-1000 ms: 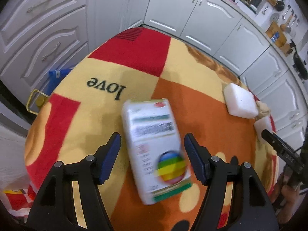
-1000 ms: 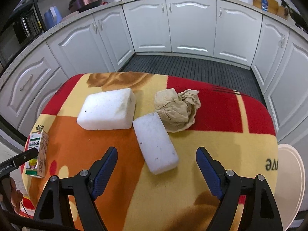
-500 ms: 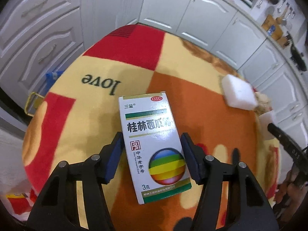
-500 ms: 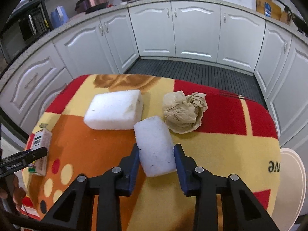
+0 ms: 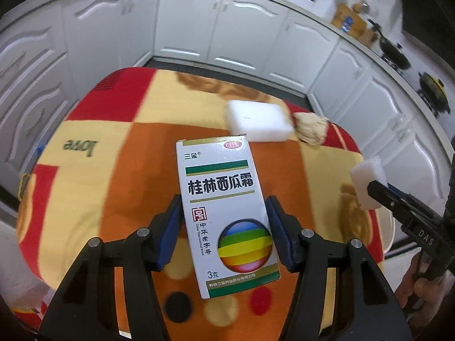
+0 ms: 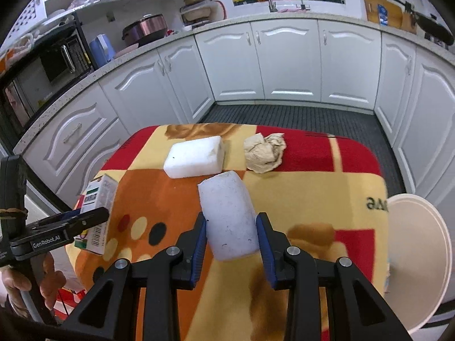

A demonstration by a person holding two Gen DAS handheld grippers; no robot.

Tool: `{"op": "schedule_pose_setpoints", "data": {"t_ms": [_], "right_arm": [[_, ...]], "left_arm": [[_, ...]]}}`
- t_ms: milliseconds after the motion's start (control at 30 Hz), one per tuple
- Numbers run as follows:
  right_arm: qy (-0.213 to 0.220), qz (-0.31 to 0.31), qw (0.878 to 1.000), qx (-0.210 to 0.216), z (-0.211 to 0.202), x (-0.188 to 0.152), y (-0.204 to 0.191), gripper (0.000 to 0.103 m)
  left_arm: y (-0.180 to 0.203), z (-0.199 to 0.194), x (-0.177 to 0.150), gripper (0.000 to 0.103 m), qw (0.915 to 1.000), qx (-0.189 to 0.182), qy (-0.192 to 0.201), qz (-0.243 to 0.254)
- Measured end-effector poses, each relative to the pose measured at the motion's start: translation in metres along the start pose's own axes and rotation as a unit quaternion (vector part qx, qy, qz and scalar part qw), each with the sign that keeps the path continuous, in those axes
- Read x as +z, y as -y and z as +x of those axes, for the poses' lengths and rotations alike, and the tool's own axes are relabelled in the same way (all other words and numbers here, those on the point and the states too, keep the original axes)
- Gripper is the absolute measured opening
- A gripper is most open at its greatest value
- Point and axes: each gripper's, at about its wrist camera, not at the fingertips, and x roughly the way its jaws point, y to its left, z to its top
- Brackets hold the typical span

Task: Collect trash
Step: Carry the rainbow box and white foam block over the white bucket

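Observation:
My left gripper (image 5: 224, 227) is shut on a white medicine box (image 5: 224, 213) with a rainbow ball print and holds it above the table. It also shows in the right wrist view (image 6: 98, 210). My right gripper (image 6: 230, 236) is shut on a small white foam block (image 6: 229, 216), lifted off the cloth; it shows in the left wrist view (image 5: 366, 184). A bigger white foam block (image 6: 196, 156) and a crumpled brown paper wad (image 6: 264, 152) lie on the colourful tablecloth (image 6: 312, 193) at the far side.
A white round bin or lid (image 6: 418, 255) stands off the table's right edge. White kitchen cabinets (image 6: 284, 62) ring the table, with a dark floor (image 6: 284, 116) between. A red-and-white bag (image 5: 25, 304) sits low by the table's left side.
Both grippers closed on their items, the left on the medicine box and the right on the small foam block, and lifted them off the cloth.

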Motion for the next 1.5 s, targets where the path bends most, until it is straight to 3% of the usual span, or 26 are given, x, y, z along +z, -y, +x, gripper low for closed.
{"op": "schedule_pose_setpoints", "data": {"t_ms": [800,1500], "right_arm": [[0.028,0.095,0.992,-0.074,-0.077,-0.046,0.102,0.033],[0.035,0.142,0.983,-0.113,-0.105,-0.067,0.152,0.033]], "left_arm": [[0.176,0.018,-0.014,0.055,0.9857,-0.033,0.015,0.165],[0.246,0.037,-0.017,0.054,0.9747,-0.07,0.008,0.212]]}}
